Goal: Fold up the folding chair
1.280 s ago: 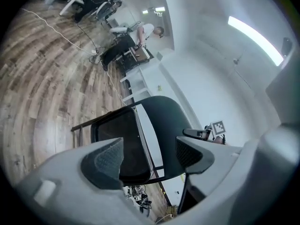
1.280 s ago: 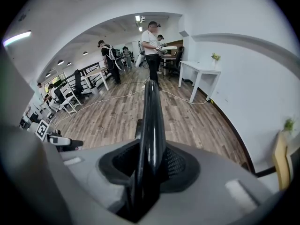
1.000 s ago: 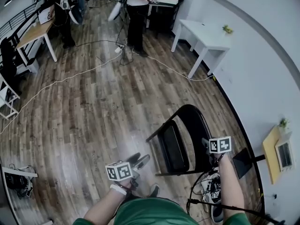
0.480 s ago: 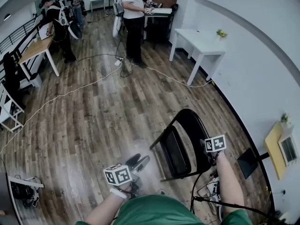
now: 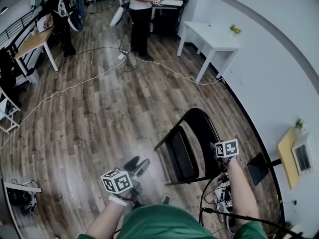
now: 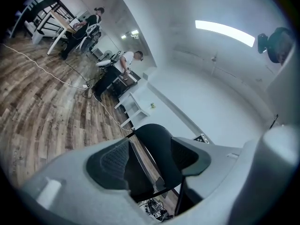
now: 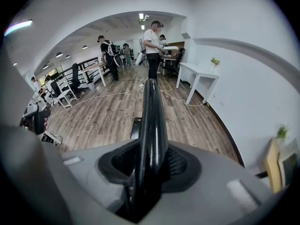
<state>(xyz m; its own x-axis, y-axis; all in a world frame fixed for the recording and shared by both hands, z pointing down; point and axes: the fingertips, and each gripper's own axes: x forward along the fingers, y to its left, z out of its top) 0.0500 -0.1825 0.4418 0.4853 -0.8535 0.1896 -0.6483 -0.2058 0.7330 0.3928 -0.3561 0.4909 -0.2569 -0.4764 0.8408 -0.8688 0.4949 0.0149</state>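
Note:
The black folding chair point(image 5: 192, 143) stands unfolded on the wood floor, its seat towards my left. My right gripper point(image 5: 223, 158), under its marker cube, is shut on the top edge of the backrest point(image 7: 152, 111), which runs as a thin black band between the pads point(image 7: 180, 165). Left of the seat's front edge, apart from the chair, my left gripper point(image 5: 136, 165) is held open. Its jaws have just been closing with nothing between them. In the left gripper view the chair point(image 6: 157, 146) shows beyond the gap of the left gripper point(image 6: 149, 159).
A white table point(image 5: 209, 39) stands against the curved wall on the right. Several people point(image 5: 139, 14) stand at the far end by desks point(image 5: 30, 44). A white cable point(image 5: 75, 86) crosses the floor. Cables and gear point(image 5: 223, 195) lie by the chair's rear legs, beside a black stand point(image 5: 257, 168).
My left gripper has risen a little and rolled slightly, still short of the seat. The right gripper has stayed on the backrest, and the chair has not moved.

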